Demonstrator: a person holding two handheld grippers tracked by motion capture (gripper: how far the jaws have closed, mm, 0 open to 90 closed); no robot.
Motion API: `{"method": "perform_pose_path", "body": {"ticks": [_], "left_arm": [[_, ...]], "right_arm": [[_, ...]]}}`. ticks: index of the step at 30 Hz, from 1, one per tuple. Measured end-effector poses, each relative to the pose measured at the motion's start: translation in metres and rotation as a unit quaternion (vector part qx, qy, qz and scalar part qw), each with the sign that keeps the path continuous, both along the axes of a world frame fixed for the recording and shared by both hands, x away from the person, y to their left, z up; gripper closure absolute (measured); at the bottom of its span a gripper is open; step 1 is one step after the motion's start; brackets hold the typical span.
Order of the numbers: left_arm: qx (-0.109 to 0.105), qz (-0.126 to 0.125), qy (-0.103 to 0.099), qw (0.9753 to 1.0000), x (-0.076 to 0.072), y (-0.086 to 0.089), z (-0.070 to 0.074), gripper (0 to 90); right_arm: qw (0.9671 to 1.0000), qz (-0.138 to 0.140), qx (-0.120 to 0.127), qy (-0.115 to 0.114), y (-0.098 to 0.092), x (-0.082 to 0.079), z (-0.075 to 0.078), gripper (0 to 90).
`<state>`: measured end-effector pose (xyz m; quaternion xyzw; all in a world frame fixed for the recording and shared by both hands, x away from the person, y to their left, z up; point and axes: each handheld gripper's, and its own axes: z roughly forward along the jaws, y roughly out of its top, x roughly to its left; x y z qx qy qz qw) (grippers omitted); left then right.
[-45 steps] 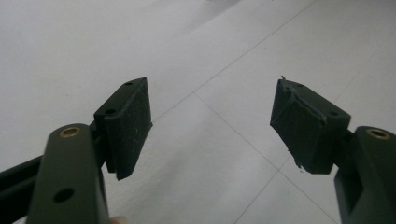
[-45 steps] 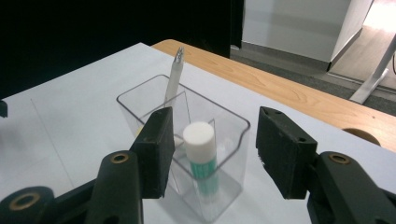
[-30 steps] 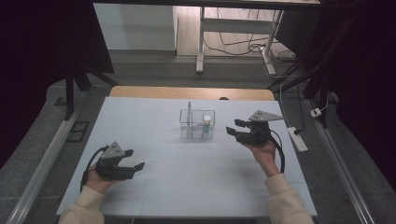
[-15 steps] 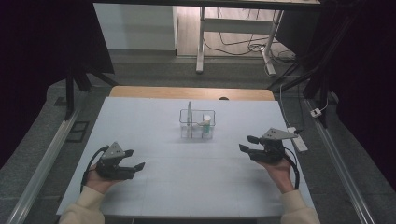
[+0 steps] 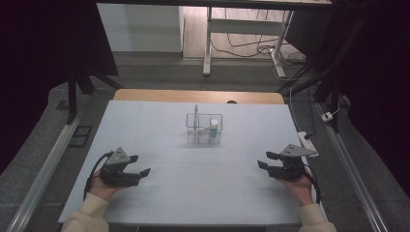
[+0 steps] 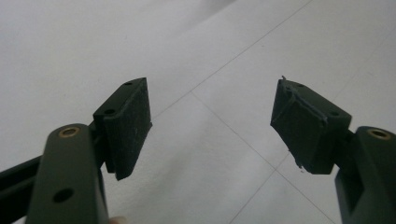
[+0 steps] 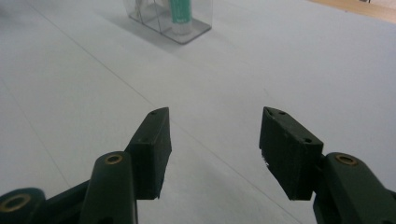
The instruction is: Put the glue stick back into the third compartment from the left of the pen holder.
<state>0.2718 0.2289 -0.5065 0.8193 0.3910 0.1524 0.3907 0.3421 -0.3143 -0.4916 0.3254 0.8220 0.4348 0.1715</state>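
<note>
Surface: white table [image 5: 193,193], dark floor around it.
Left gripper [image 5: 139,172]: low at the near left of the table, jaws spread wide, nothing between them.
Clear organizer [image 5: 204,129]: mid-table, far side, holding a white tube and a green-labelled bottle [image 7: 180,14].
Right gripper [image 5: 266,160]: near right edge, jaws wide apart, holding nothing, well apart from the organizer.

The white table [image 5: 193,193] is evenly lit against dark surroundings (both gripper views soft, slightly blurred up close).
</note>
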Motion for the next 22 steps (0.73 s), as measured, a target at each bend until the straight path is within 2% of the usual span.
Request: {"method": "perform_pose_path", "body": {"ticks": [3,22], "left_arm": [[0.002,-0.002,0.0,1.0,0.0001,-0.0004,-0.0003,28.7],[0.003,-0.002,0.0,1.0,-0.0006,-0.0001,-0.0003,28.7]], "right_arm": [[1.0,-0.002,-0.008,0.002,-0.0024,0.0009,-0.0029,42.3],[1.0,-0.002,-0.004,0.006,-0.0033,0.0015,-0.004,41.5]]}}
